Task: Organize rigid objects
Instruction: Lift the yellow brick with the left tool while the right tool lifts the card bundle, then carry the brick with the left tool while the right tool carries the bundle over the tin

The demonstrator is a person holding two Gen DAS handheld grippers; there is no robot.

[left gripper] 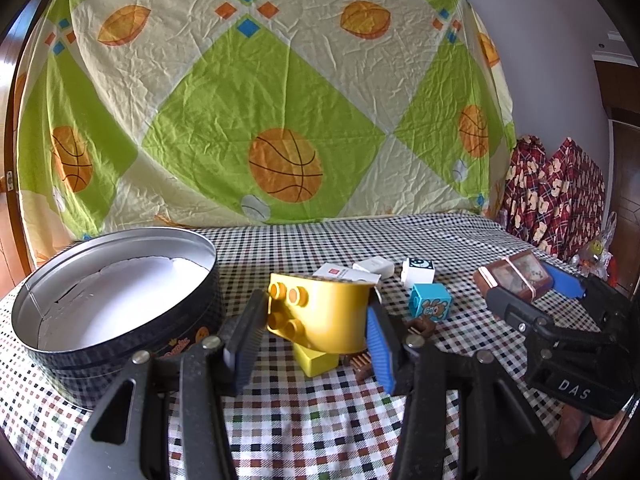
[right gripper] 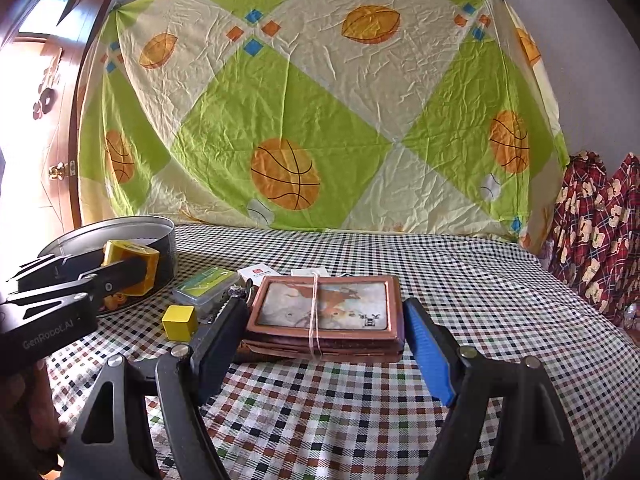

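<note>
On the checked tablecloth, the left gripper clamps a light, stiff yellow block by its smooth sides near the tin; the right gripper brackets a banded brown box, contact unclear.

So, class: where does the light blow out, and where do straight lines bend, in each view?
Right wrist view: daylight at the door washes the left edge white; the tablecloth edge bows. Left wrist view: evenly lit, mild glare on the tin rim; the hung sheet bulges, and black corners frame the picture.
</note>
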